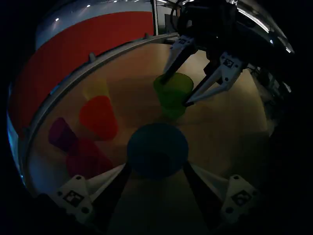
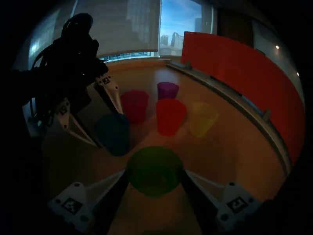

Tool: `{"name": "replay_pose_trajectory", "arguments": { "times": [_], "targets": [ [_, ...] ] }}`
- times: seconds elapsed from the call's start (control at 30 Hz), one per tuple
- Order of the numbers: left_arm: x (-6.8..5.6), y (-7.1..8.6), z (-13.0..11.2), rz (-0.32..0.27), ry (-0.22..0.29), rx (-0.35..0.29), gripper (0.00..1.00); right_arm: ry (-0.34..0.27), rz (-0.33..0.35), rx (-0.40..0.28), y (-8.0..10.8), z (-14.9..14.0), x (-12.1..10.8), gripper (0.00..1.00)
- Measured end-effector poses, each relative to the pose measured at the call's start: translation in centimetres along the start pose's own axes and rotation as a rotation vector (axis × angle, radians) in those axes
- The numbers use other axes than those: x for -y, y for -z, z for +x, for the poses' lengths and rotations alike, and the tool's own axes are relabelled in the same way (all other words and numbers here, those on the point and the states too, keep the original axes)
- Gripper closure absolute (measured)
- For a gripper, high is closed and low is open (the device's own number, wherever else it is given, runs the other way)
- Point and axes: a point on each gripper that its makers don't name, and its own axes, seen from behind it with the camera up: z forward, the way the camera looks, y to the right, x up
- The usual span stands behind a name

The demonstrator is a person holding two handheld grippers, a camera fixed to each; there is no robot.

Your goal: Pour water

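The green cup (image 2: 154,170) and blue cup (image 1: 157,150) look translucent plastic (tabletop (image 2: 234,156): smooth wood).

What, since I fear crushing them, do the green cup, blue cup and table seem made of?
The green cup looks like smooth translucent plastic: light glows through its wall. The blue cup seems the same, though darker. The table has a wood-look top, satin; real wood or laminate is unclear.

Left gripper (image 1: 155,166) and right gripper (image 2: 154,172) — white fingers (image 1: 99,183), black square markers (image 1: 73,197).
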Motion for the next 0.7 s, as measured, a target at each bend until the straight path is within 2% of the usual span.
{"name": "replay_pose_trajectory", "arguments": {
  "times": [0.37, 0.7],
  "targets": [
    [0.2, 1.1, -2.0, 0.031, 0.026, 0.01, 0.04, -0.025, -0.003, -0.002, -0.6, -0.7, -0.2, 0.08],
    [0.3, 2.3, -3.0, 0.049, 0.054, 0.006, 0.04, -0.047, -0.01, -0.003, -0.4, -1.1, -0.2, 0.06]
  ]
}}
